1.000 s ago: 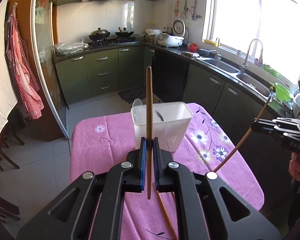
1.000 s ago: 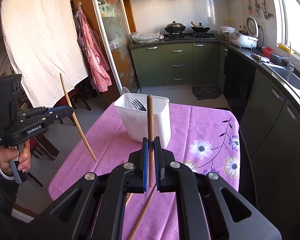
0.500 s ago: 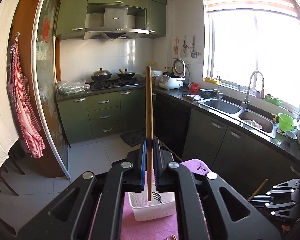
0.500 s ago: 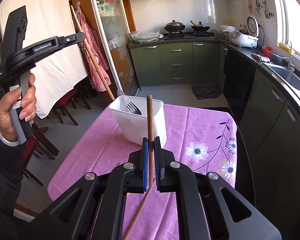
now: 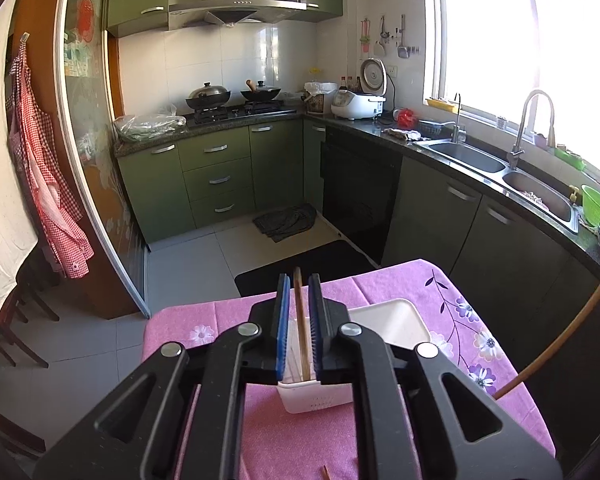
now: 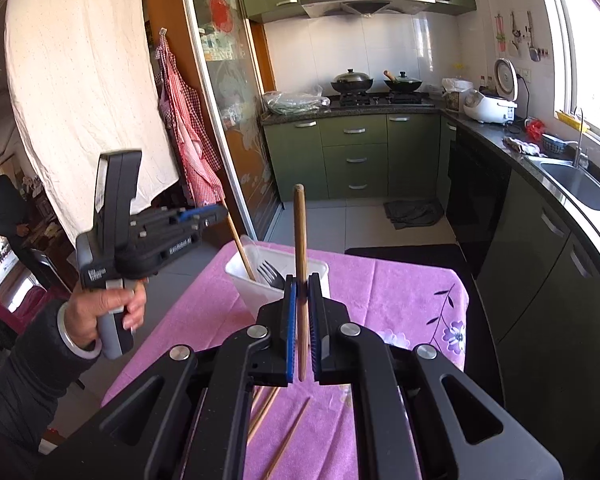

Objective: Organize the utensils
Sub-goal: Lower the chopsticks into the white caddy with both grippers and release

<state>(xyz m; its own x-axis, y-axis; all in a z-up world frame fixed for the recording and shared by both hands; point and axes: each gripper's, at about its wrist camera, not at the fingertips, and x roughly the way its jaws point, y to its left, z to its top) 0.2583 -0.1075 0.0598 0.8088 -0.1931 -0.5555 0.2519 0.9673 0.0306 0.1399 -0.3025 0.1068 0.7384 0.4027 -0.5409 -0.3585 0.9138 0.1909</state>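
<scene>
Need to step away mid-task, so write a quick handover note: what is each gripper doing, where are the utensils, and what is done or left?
Left gripper: fingers open around the first chopstick, whose lower end is already in the white bin.
Right gripper: shut on the second chopstick, held upright in the air short of the bin.
Done: a fork and the first chopstick stand in the bin.
Left: pull the left gripper clear, drop in the second chopstick, then collect the loose chopsticks on the pink tablecloth.
</scene>
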